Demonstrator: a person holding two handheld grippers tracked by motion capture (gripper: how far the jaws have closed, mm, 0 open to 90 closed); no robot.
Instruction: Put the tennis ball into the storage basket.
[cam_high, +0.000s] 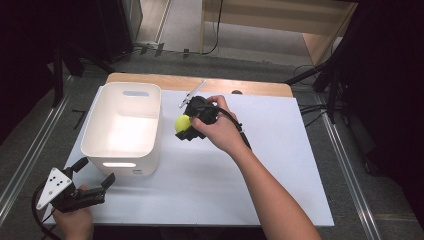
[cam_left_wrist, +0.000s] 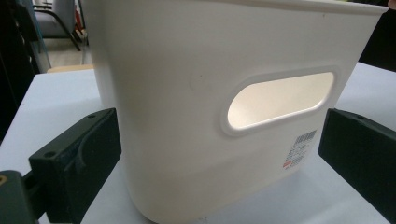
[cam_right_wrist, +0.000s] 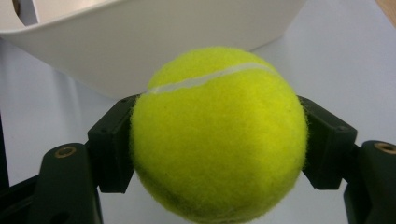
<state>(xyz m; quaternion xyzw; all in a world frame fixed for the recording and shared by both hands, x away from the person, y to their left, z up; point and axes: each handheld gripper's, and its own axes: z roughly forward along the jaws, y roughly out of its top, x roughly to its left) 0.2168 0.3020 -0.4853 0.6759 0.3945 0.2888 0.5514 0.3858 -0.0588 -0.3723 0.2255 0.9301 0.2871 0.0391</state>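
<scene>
The white bin (cam_high: 122, 131) stands tall on the left part of the white table (cam_high: 280, 165), walling off that side, and its top is open. Right of it the surface lies bare and passable, save where the right gripper (cam_high: 186, 125) clamps a tennis ball (cam_high: 182, 122) just beside the bin's right wall.

I work at a wooden table (cam_high: 260, 88) whose top is almost wholly covered by a white sheet (cam_high: 280, 165); bare wood shows as a strip along the far edge. One white plastic bin (cam_high: 122, 127) with cut-out handles stands directly on the sheet, toward its left side.
</scene>
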